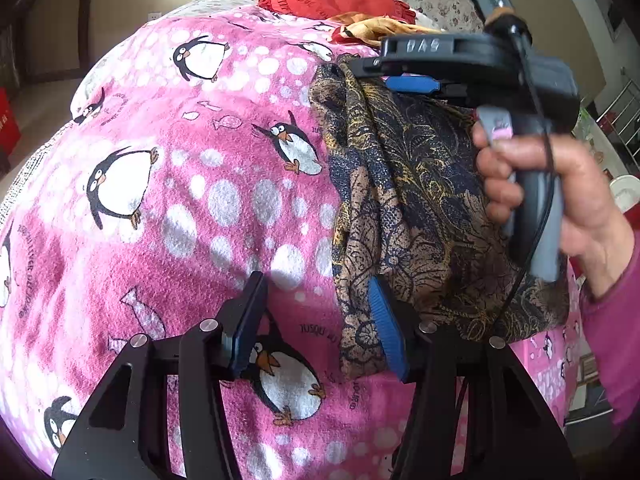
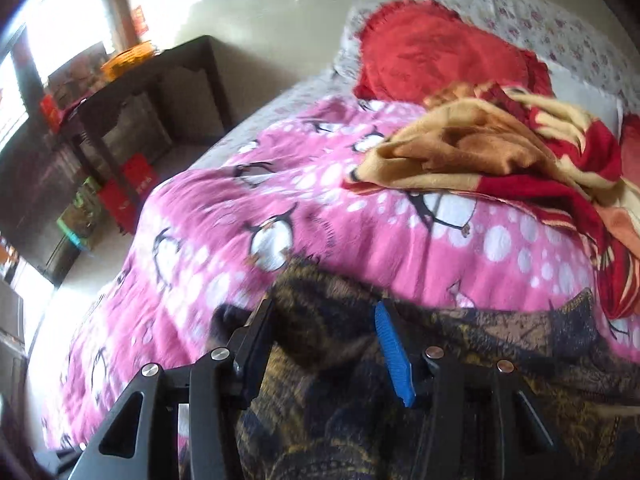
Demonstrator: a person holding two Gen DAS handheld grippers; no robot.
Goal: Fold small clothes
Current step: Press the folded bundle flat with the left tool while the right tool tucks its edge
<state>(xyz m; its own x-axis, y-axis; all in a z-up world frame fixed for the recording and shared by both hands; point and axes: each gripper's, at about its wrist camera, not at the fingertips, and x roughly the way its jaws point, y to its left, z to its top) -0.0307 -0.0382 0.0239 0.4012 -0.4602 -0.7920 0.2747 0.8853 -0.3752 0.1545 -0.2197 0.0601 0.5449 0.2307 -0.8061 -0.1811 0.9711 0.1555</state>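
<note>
The thin brown-and-navy paisley-printed garment point(image 1: 404, 208) is lying bunched at centre right of the left wrist view, on the pink penguin-print fleece blanket point(image 1: 168, 184) covering the bed. The step in hand appears to be an early fold. The right hand-held gripper point(image 1: 400, 76) is reaching over the garment's upper edge; whether it is clamping cloth cannot be told. The left hand-held gripper point(image 1: 320, 328) is standing apart, one blue pad touching the near edge. The next move is calling for a firm pinch on both edges.
</note>
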